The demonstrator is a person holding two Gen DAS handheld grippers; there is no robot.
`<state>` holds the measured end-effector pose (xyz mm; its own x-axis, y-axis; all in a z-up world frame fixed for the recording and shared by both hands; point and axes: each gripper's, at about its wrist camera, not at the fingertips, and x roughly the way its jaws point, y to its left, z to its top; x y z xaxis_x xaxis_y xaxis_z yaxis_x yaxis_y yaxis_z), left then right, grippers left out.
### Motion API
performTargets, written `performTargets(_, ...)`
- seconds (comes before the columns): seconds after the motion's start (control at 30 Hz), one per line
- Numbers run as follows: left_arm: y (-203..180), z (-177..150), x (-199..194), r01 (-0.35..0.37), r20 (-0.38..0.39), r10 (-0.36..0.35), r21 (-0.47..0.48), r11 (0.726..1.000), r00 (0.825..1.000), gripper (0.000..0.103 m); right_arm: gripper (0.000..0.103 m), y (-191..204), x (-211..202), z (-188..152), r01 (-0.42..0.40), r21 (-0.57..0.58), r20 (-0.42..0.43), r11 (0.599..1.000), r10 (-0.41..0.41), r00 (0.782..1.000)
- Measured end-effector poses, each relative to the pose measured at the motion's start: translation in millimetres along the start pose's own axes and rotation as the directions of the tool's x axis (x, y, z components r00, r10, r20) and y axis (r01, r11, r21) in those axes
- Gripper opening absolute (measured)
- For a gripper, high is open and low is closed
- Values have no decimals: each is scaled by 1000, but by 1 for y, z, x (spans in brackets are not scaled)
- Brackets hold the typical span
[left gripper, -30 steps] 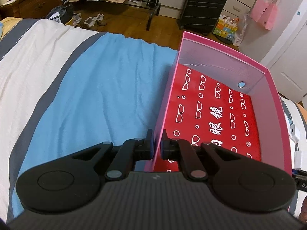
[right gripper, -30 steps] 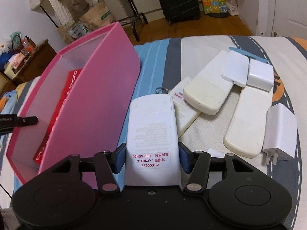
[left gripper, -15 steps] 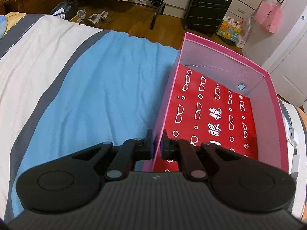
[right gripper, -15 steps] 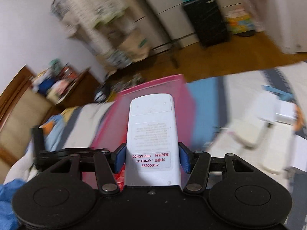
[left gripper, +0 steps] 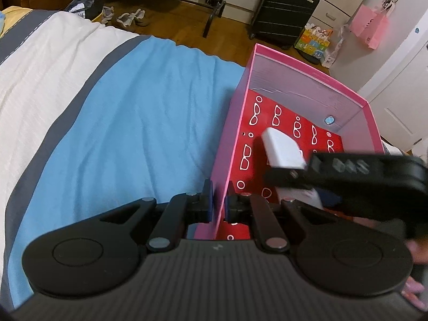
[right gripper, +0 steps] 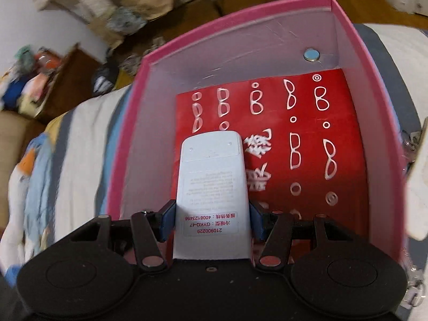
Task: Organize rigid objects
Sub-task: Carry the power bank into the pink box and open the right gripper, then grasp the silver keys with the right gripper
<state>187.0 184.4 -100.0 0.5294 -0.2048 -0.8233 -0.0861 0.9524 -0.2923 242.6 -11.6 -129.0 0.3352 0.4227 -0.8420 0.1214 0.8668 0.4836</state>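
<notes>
Your bed (left gripper: 128, 123), covered in blue, white and grey striped fabric, carries the open pink cardboard box (left gripper: 307, 72).

pink cardboard box with red glasses-print floor (right gripper: 347, 26): 1 | white plastic remote control (right gripper: 211, 176): 1 | small round silver disc on box wall (right gripper: 311, 54): 1 | black hard-shell suitcase (left gripper: 283, 8): 1

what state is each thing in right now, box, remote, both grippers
pink box: open, no lid on it, upright on the bed, only a red printed card on its floor
white remote: held label side up over the inside of the box, not yet set down
left gripper: shut on the near wall of the box
right gripper: shut on the remote
round magnet: stuck on the far inner wall
</notes>
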Motion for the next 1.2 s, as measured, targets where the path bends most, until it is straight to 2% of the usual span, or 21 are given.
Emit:
performTargets(0.1,1,1,1,6,-3,-6,0,1000,1000,8,62,-9,10,3,-35,91,-29,995,37,999)
performTargets(0.17,1,1,1,5,-4,-5,3,1000,1000,8,63,-9,8,1,-53,106,-46,993,58,997)
performTargets(0.33,0,2,0,3,-4,-3,6,1000,1000,8,63,-4,-38,-3,-77,-28,-14,997,77,997)
performTargets(0.47,-3,1,-4,-5,3,5,51,999,1000,8,63,-3,-88,-14,-85,-156,33,984,91,995)
performTargets(0.6,-8,-1,-8,-9,9,8,113,994,1000,8,63,-19,-134,-27,-44,-248,89,968,68,994)
performTargets(0.77,-16,-3,-8,-25,13,23,172,985,1000,8,63,-51,-167,-46,85,-268,168,960,-40,985)
performTargets(0.9,-18,-6,-10,-14,19,10,226,974,1000,13,63,-80,-173,-60,127,-288,175,949,-79,981)
performTargets(0.97,-19,-9,-9,-11,19,7,267,964,1000,14,63,-94,-171,-65,119,-293,168,949,-72,983)
performTargets(1.07,-18,-9,-9,-8,8,6,266,964,1000,14,63,-109,-164,-74,101,-330,169,939,-46,985)
performTargets(1.2,-21,-11,-7,-22,-3,24,271,962,1000,14,63,-121,-149,-87,129,-427,172,895,-59,983)
